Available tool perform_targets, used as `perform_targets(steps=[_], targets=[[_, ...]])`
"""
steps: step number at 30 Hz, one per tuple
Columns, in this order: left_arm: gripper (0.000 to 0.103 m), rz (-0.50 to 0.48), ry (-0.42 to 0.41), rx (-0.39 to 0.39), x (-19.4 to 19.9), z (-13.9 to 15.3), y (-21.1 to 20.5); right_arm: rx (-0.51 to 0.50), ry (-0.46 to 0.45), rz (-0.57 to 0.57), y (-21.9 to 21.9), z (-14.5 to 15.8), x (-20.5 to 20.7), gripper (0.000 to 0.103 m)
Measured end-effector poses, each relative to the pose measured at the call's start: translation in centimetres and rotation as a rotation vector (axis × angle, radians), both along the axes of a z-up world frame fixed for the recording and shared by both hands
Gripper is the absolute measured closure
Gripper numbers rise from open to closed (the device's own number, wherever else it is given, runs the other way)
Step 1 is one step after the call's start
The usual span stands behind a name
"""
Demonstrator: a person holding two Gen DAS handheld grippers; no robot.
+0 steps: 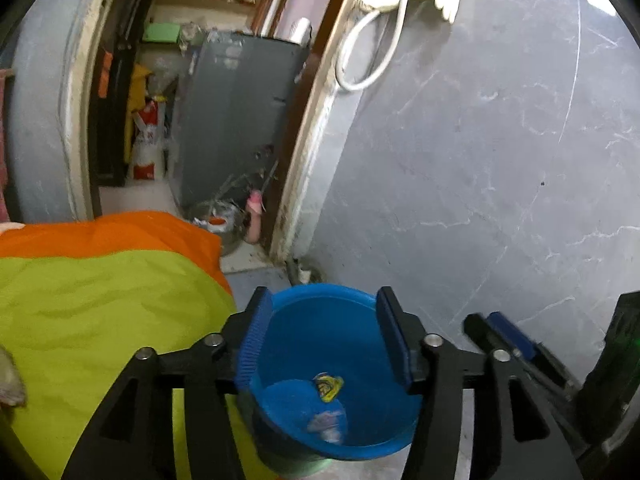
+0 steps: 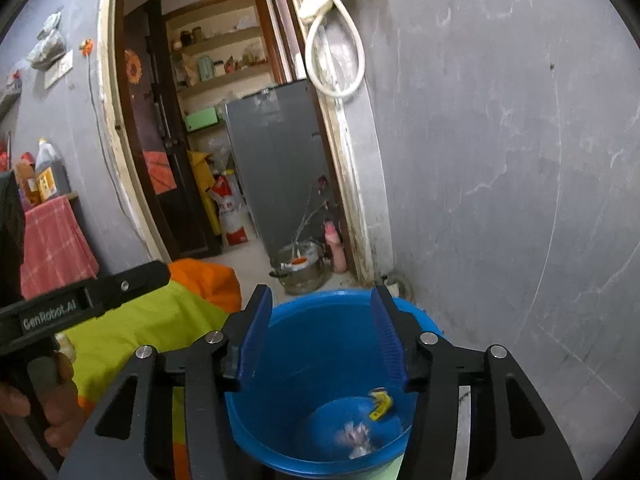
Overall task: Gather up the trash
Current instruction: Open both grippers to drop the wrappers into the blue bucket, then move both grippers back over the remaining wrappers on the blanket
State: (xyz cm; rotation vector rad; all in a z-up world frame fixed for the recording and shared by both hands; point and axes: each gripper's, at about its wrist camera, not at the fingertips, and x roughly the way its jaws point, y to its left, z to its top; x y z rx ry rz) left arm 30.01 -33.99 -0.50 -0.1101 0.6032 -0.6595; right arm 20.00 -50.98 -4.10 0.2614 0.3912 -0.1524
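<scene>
While the green-and-orange cover lies at the left, both the left gripper and the right gripper hang half-open and empty over the blue bucket – a yellow wrapper and pale crumpled scrap rest on its bottom – beside the grey wall.

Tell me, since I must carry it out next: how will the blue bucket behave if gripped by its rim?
The blue bucket looks like thin plastic, so its rim may flex. It holds only a yellow wrapper and crumpled paper, so it is probably light. Its smooth wall could slip, and it might tilt.
</scene>
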Motion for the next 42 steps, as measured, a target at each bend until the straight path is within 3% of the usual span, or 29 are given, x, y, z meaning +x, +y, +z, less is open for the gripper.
perform_targets(steps=[8,12,14,19,28,35,42], targets=[[0.004,0.119,-0.135,-0.034,-3.0,3.8,6.3,-0.047,-0.121,0.012,2.8,5.0,-2.1,0.021],[0.002,0.184,-0.218,-0.038,-4.9,5.7,10.2,-0.058,-0.178,0.041,5.2,7.4,-3.2,0.011],[0.002,0.215,-0.24,-0.045,-5.9,6.3,12.3,-0.063,-0.207,0.057,6.5,8.2,-3.7,0.0],[0.002,0.284,-0.281,-0.038,-8.1,7.4,17.2,-0.058,-0.265,0.105,10.4,9.6,-4.5,0.0],[0.002,0.397,-0.324,0.034,-11.5,6.6,24.5,-0.057,-0.28,0.201,17.8,9.5,-4.7,0.0],[0.002,0.493,-0.31,0.108,-13.1,4.2,30.0,-0.065,-0.237,0.268,22.4,8.2,-3.4,0.0],[0.002,0.534,-0.192,0.134,-12.2,1.5,33.5,-0.077,-0.157,0.341,25.7,6.0,-1.3,0.0]])
